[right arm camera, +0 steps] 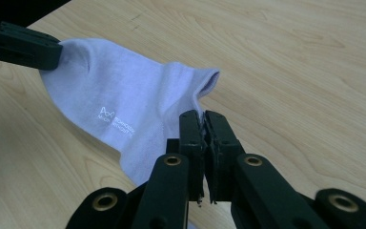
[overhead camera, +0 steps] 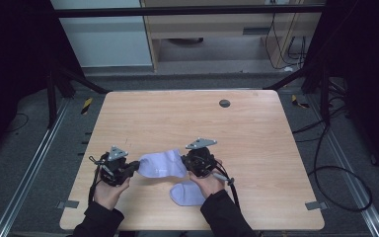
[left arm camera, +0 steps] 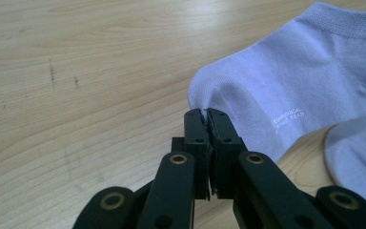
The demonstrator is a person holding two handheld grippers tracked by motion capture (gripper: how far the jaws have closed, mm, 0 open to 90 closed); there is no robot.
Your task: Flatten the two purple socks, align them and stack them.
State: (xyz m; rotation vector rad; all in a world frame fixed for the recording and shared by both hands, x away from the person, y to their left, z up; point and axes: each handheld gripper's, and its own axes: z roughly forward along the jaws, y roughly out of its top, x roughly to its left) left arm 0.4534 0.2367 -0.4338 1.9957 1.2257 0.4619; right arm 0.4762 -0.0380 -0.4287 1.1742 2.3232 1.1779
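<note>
1. A pale lilac sock (overhead camera: pixel 162 164) is stretched between the two grippers at the near middle of the wooden table (overhead camera: pixel 187 118). Its long axis runs left to right across the table in the high view, with the rounded toe end at the person's left and the open cuff end at the right.
2. The left gripper (overhead camera: pixel 134 165) has its jaws pressed together on the toe end of that sock; in the left gripper view (left arm camera: pixel 205 119) the fabric folds into a pinch right at the jaw tips.
3. The right gripper (overhead camera: pixel 190 165) has its jaws closed too, clamped on the sock's edge just below the cuff opening, as the right gripper view (right arm camera: pixel 202 119) shows. The left gripper's jaws appear at the upper left of that view, gripping the far end.
4. The held sock looks thin and soft, with a ribbed cuff and small white printed lettering on its side; the words are too small to read.
5. A second sock (overhead camera: pixel 187 193) of the same colour lies flat on the table just in front of the right hand (overhead camera: pixel 208 183), under the held one's right end.
</note>
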